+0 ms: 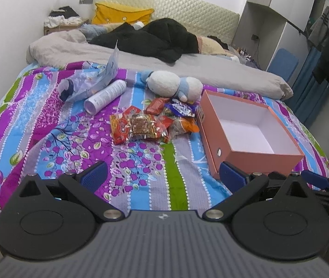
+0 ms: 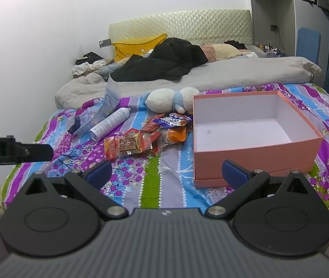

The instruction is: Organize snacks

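Note:
A heap of snack packets (image 1: 155, 120) (image 2: 145, 136), red, orange and blue, lies on the flowered bedspread (image 1: 48, 120) (image 2: 129, 176). Just right of it stands an empty salmon-pink box (image 1: 250, 125) (image 2: 252, 129) with a white inside and no lid. My left gripper (image 1: 163, 173) hovers open over the bedspread, well short of the packets, nothing between its blue pads. My right gripper (image 2: 166, 171) is open too, in front of the box's near left corner. In the right wrist view the left gripper's side (image 2: 14, 150) shows at the left edge.
A white spray can (image 1: 106, 96) (image 2: 111, 122), a crumpled plastic bag (image 1: 88, 81) and a plush toy (image 1: 173, 84) (image 2: 171, 99) lie behind the packets. Farther back are a grey duvet (image 1: 141, 58), black clothes (image 1: 164, 39), a yellow pillow (image 1: 120, 14). A wardrobe (image 1: 280, 23) stands right.

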The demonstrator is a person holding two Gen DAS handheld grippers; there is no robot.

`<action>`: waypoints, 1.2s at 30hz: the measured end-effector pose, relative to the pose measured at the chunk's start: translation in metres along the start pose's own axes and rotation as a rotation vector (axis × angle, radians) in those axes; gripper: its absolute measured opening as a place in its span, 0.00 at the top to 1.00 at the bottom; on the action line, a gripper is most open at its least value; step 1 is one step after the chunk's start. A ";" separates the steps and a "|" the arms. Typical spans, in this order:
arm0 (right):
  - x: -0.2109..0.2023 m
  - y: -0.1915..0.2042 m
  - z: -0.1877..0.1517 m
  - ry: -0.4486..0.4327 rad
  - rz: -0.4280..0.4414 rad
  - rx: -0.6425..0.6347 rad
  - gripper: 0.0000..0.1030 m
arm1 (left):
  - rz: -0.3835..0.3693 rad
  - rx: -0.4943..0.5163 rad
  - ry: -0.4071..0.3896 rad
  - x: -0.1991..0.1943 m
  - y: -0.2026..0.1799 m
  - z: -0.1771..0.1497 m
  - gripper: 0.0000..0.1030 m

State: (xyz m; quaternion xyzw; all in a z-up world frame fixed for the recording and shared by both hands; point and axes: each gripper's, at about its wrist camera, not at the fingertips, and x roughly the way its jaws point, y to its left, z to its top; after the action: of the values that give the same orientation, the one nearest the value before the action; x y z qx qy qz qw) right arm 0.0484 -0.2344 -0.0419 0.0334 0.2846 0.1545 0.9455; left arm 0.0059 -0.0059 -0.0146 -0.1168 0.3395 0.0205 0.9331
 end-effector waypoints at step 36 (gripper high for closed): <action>0.107 0.010 0.006 0.001 0.018 0.116 0.00 | 0.049 -0.063 0.106 0.142 0.065 0.032 0.00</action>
State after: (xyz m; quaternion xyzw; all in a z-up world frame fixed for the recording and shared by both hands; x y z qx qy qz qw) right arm 0.1330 -0.1912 -0.0915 0.0906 0.2934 0.1462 0.9404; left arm 0.1273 0.0593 -0.0945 -0.1387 0.3902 0.0479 0.9089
